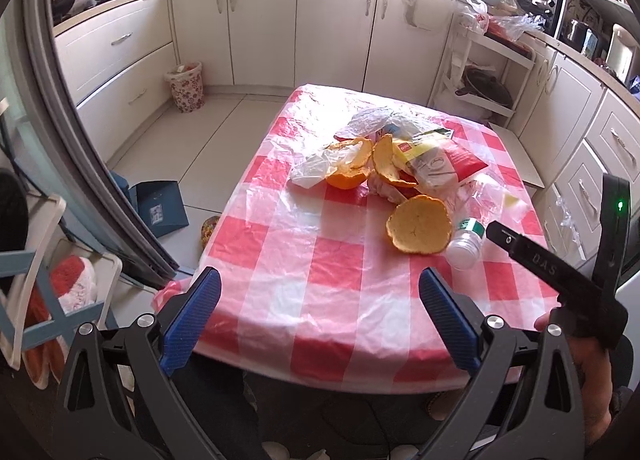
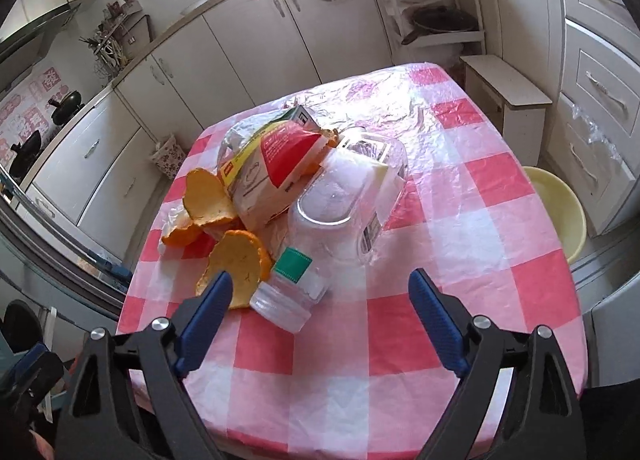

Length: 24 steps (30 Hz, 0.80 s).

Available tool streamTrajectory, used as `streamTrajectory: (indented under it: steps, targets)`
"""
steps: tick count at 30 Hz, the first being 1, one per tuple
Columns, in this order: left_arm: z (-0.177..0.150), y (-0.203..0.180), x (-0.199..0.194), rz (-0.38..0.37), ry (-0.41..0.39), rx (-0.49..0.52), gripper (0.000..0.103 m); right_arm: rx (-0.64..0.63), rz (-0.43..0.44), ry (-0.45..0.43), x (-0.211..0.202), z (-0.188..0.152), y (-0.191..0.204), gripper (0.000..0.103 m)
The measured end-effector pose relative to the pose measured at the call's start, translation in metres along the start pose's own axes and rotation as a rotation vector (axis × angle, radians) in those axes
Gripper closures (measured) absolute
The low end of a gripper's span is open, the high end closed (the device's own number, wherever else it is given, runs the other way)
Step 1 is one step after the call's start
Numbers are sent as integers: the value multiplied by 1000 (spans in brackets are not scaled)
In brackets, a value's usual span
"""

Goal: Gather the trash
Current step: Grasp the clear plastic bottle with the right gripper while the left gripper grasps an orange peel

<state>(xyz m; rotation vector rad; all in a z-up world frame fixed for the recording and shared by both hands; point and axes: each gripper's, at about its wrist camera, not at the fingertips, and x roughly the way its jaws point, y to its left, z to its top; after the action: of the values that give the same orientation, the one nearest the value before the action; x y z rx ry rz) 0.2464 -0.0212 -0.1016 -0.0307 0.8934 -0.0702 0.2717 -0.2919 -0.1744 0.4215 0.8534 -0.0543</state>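
A heap of trash lies on the red-and-white checked table: orange peels, a clear plastic bottle on its side with a green label, a red-and-yellow paper packet and thin plastic bags. My left gripper hovers open over the near table edge, short of the heap. My right gripper stands open just before the bottle's cap, nothing between its fingers. The right gripper's black body shows at the right in the left wrist view.
A floral waste bin stands on the floor by the far cabinets. A blue dustpan lies left of the table. A yellow basin sits at the table's right, beside a small wooden stool. Cabinets ring the room.
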Motion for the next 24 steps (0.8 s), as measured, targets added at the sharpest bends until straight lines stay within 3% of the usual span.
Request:
streamTrajectory:
  steps: [7,10,16,18,21,24]
  targets:
    - [20,-22,57,-19,20,46,8,19,-16,55,32,12,0,17]
    - [26,-34,80,-29,40,66,8,6,-55,49,46,11,-2,22]
    - [37,-55,123,-81,84,95,8,-66,-80,32,42,13,-13,46]
    - [38,-63,136,-89,97,113,8,-75,-87,24,39,13,-16,47]
    - [39,-77,151,-86,102,153,15,-57,-100,22,39,17,-24,47]
    - [38,-86,166,-94,133,169,35,-63,-113,11,43,20,-22,44]
